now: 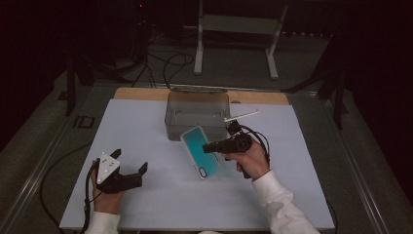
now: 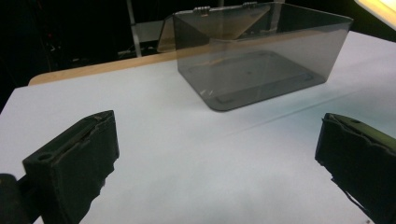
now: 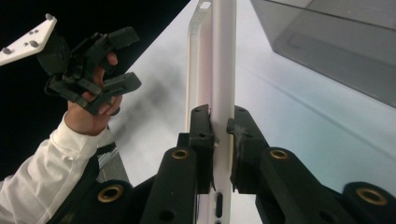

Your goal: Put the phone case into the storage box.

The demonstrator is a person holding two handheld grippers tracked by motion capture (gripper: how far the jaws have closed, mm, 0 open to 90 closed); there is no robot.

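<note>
A phone case [image 1: 198, 151] with a teal face and white rim hangs tilted above the white mat [image 1: 146, 126]. My right gripper [image 1: 208, 147] is shut on its edge. In the right gripper view the case [image 3: 212, 70] stands edge-on, and the right gripper [image 3: 219, 127] pinches it low down with both pads pressed on. My left gripper [image 1: 129, 162] rests near the mat's front left, held in a hand, jaws wide apart. Between those jaws, the left gripper [image 2: 217, 154] holds nothing but bare mat. It also shows farther off as the left gripper [image 3: 100, 60].
A clear grey plastic box [image 1: 197, 114] with its lid hinged back stands at the mat's far middle, just behind the case; same box [image 2: 261, 60] and box [image 3: 336, 42]. A wooden board edge [image 1: 141, 93] runs behind the mat. Cables and a metal stand [image 1: 236, 24] lie beyond the table.
</note>
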